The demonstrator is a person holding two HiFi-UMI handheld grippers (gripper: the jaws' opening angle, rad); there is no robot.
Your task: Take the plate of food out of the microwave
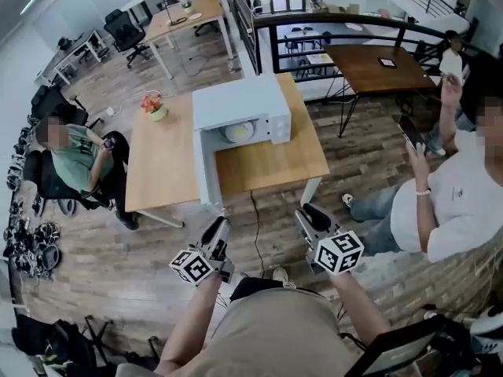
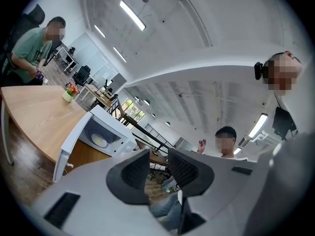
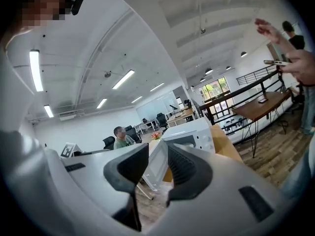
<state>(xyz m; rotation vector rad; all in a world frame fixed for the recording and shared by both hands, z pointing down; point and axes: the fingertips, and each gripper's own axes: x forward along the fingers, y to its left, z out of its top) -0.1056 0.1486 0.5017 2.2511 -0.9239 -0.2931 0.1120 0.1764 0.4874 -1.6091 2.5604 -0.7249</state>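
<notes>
The left gripper (image 1: 219,228) hangs near the person, well short of the table (image 1: 161,163), its jaws a narrow gap apart with nothing between them. Farther off, the microwave (image 1: 236,100) has its door (image 1: 206,167) swung open to the left, and the plate of food (image 1: 239,132) sits inside the cavity, untouched. The right gripper (image 1: 308,213) is likewise slightly parted and empty, so I judge that reaching in, grasping and lifting out all remain.

The microwave (image 1: 236,104) is white, its plate (image 1: 239,132) pale cream. The desk (image 1: 161,163) is honey-coloured wood (the floor (image 1: 118,250) darker, streaked brown).
</notes>
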